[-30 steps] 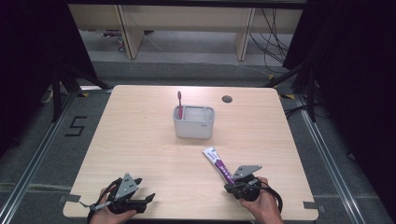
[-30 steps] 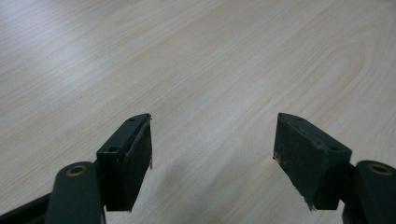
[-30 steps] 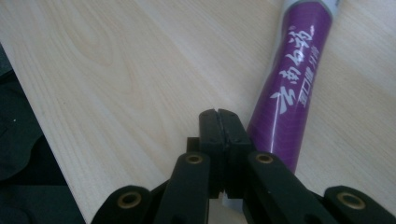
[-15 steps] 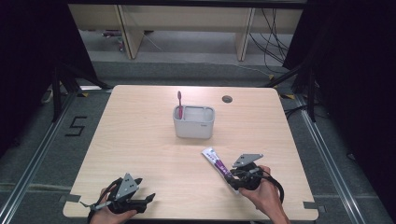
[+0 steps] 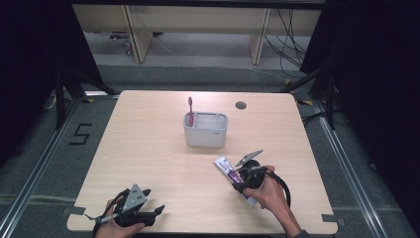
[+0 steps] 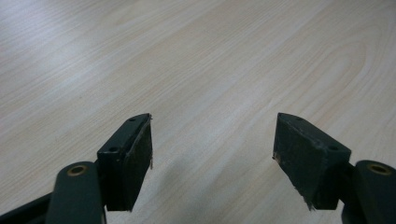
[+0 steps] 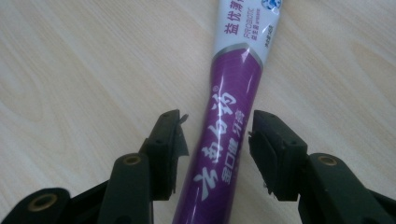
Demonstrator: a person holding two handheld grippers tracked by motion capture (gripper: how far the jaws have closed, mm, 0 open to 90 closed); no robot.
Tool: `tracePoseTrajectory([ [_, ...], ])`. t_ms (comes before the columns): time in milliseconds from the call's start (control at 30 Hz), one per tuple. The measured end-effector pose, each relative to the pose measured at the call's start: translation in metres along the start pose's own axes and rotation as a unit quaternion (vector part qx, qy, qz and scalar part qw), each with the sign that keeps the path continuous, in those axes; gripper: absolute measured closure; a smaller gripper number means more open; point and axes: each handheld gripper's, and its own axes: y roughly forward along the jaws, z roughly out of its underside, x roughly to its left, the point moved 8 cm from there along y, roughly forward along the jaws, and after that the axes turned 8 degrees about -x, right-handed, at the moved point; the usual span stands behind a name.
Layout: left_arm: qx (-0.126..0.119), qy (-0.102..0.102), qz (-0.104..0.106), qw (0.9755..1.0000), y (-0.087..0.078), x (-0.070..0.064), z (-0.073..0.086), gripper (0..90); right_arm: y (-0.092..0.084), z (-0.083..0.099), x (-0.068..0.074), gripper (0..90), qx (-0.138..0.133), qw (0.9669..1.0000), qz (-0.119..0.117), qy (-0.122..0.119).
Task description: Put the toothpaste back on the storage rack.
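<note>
The right gripper [image 7: 215, 140], its fingers just opened, straddles the toothpaste tube [image 7: 229, 116] lying ungrasped on the desk [image 5: 148, 144]; the left gripper [image 6: 212, 149] waits open, the holder [image 5: 205, 130] unfilled.

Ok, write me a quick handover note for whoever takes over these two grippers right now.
Right gripper: jaws have just been opening and now straddle the purple toothpaste tube, pads not pressing on it; the tube lies flat on the table.
Left gripper: open, nothing between its jaws, near the table's front left corner.
White holder: mid-table, with a pink toothbrush standing in it.
Done: toothbrush is in the holder.
Left: probably close on the tube and carry it to the holder.
</note>
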Motion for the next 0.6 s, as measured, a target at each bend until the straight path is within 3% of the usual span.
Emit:
tracePoseTrajectory([
  [100,0.001,0.0,0.0,1.0,0.0,0.0,0.0,27.9,0.005,-0.002,-0.001,55.7,0.016,0.9999,0.005,-0.002],
  [267,0.005,0.008,-0.002,1.0,-0.001,0.002,0.0,27.9,0.011,-0.003,-0.004,57.3,0.05,0.9983,0.015,-0.025],
  [300,-0.005,-0.004,0.001,1.0,0.0,-0.001,-0.001,28.0,0.013,-0.003,-0.004,57.4,0.052,0.9981,0.009,-0.032],
  [333,0.004,0.006,-0.001,1.0,-0.001,0.001,0.0,27.9,0.013,-0.002,-0.003,57.8,0.062,0.9979,0.011,-0.018],
  [433,0.002,0.007,-0.003,1.0,0.0,0.001,0.0,27.9,0.016,-0.004,-0.006,60.1,0.068,0.9971,0.007,-0.035],
  [600,0.001,-0.001,0.001,1.0,0.0,0.0,0.0,27.9,0.018,-0.005,-0.005,63.5,0.079,0.9963,0.005,-0.035],
])
